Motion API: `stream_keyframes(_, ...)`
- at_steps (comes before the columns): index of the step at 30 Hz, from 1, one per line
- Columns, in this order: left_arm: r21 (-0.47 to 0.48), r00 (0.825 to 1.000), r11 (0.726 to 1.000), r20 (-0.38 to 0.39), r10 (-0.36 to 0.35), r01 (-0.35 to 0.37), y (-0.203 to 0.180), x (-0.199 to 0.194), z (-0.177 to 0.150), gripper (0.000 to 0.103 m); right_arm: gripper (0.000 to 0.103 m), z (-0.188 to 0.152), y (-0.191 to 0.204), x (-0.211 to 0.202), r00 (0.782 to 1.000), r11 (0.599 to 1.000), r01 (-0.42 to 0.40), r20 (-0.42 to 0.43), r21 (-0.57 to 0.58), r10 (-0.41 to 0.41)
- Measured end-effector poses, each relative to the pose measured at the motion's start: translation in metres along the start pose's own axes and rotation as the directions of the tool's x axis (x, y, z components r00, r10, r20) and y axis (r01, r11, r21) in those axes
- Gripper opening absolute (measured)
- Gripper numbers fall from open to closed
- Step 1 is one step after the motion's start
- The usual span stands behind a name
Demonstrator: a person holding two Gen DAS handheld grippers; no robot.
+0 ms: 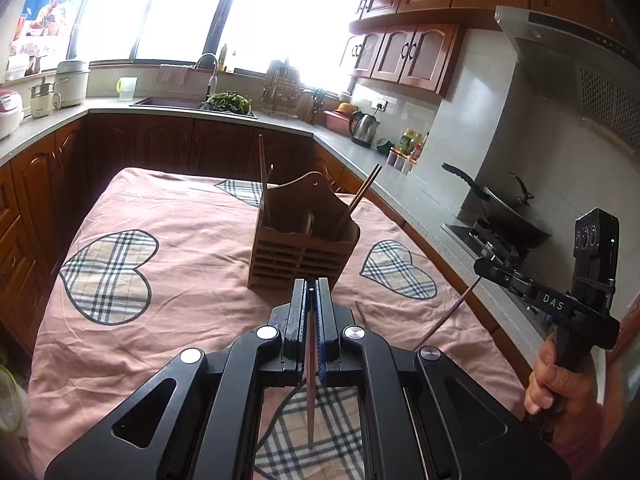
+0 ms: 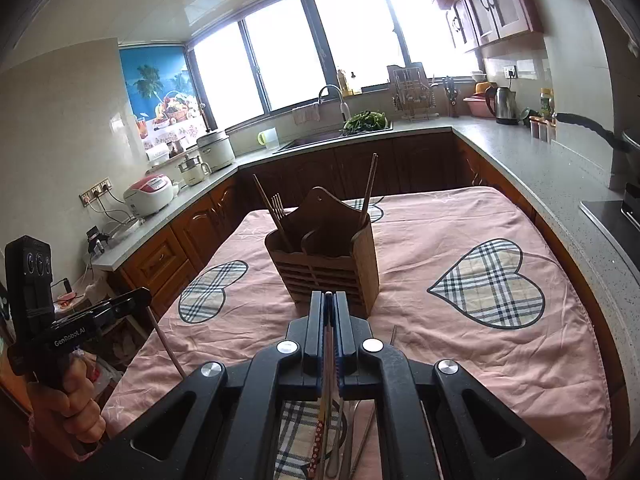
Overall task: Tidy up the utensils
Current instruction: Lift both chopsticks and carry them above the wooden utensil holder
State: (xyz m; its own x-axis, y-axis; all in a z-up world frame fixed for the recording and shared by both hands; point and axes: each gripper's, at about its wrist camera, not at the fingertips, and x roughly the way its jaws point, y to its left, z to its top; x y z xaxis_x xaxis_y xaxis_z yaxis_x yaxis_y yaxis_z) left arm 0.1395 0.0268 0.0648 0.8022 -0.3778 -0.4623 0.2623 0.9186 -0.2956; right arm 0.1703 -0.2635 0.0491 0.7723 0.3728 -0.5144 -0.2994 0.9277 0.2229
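Already the wooden utensil holder (image 2: 324,256) on the pink tablecloth (image 2: 460,344) holds several chopsticks and a fork (image 2: 277,205). Left gripper (image 1: 311,294) and right gripper (image 2: 329,300) each pinch one chopstick; more utensils (image 2: 348,436) lie loose below, so sorting seems partway.

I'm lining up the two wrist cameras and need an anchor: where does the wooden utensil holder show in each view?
Left wrist: wooden utensil holder sits centre frame, just beyond the left gripper, chopsticks sticking up from it.
Right wrist: holder sits centre frame, just beyond the right gripper.
Shared landmark: the electric kettle on the counter.
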Motion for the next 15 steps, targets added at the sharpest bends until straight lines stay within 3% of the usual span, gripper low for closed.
stream_keyframes(15,-0.023,0.993,0.999,0.116,0.029,-0.027,0.006,-0.013,0.017,0.003,0.004,0.01,0.002,-0.009,0.998,1.0,-0.01,0.056,0.009,0.009)
